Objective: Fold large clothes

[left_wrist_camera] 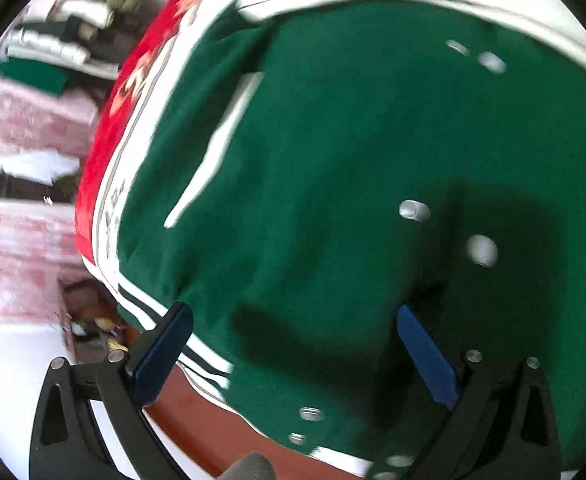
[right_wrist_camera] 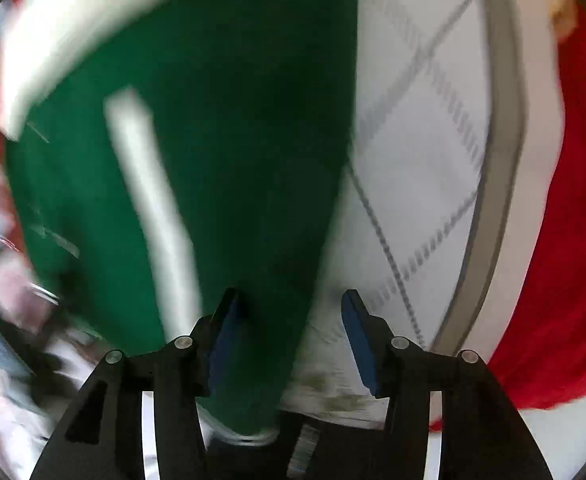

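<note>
White quilted bed [right_wrist_camera: 425,152], green jacket [left_wrist_camera: 333,168], no legible writing, left gripper [left_wrist_camera: 293,344] spread, right gripper [right_wrist_camera: 289,324] spread.

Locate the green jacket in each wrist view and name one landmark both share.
Left wrist: the green jacket fills the centre and right, in front of the open left gripper.
Right wrist: it covers the left and centre, reaching between the open right gripper's fingers.
Shared landmark: the red blanket.

Red blanket [left_wrist_camera: 101,152] on bed; folded clothes stack [left_wrist_camera: 65,36] behind; quilted white cover [right_wrist_camera: 421,152].
</note>
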Demonstrator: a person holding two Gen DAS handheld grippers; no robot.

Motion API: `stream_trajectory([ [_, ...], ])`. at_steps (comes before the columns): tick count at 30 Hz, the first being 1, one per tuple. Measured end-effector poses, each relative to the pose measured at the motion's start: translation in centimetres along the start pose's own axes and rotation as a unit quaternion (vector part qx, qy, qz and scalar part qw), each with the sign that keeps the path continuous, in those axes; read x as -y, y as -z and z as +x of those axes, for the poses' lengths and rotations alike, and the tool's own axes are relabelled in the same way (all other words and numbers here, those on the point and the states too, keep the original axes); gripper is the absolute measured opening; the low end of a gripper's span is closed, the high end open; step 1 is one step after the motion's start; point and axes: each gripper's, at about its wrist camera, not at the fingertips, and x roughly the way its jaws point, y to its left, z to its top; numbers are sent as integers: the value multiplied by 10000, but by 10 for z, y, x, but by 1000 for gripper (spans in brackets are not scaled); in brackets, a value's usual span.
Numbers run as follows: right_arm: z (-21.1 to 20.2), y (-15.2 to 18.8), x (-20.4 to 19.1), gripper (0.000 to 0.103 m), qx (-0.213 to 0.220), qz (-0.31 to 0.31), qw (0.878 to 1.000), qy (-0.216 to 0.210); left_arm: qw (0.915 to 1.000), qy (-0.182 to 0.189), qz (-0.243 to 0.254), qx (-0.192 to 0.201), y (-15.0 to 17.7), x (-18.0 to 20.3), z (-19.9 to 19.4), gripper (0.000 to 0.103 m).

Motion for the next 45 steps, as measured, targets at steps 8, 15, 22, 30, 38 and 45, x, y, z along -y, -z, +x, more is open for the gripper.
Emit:
stream_trajectory([
  [8,-66,-12,-73,54,1023,-324,9937,324,9906,-609,-632,1050,-111,-93,-8,103],
  [15,-69,-87,-134,54,1455,-210,9891,-45,9884,-1173,177,949,-224,-66,92,103],
  [22,-65,-128,-171,54,1519,-121,9883,94,9926,-518,-917,601,-242,-118,124,103],
  [30,-110,-111,-166,54,2032,228,9762,-718,9899,-568,-785,1037,-226,-119,84,103],
  [38,-133,-200,-141,62,2619,1075,9544,-948,9911,-783,-572,916,-243,-109,120,103],
  [45,-174,-209,-170,9,3493,788,9337,-80,9899,-742,-634,1027,-237,-105,111,103],
])
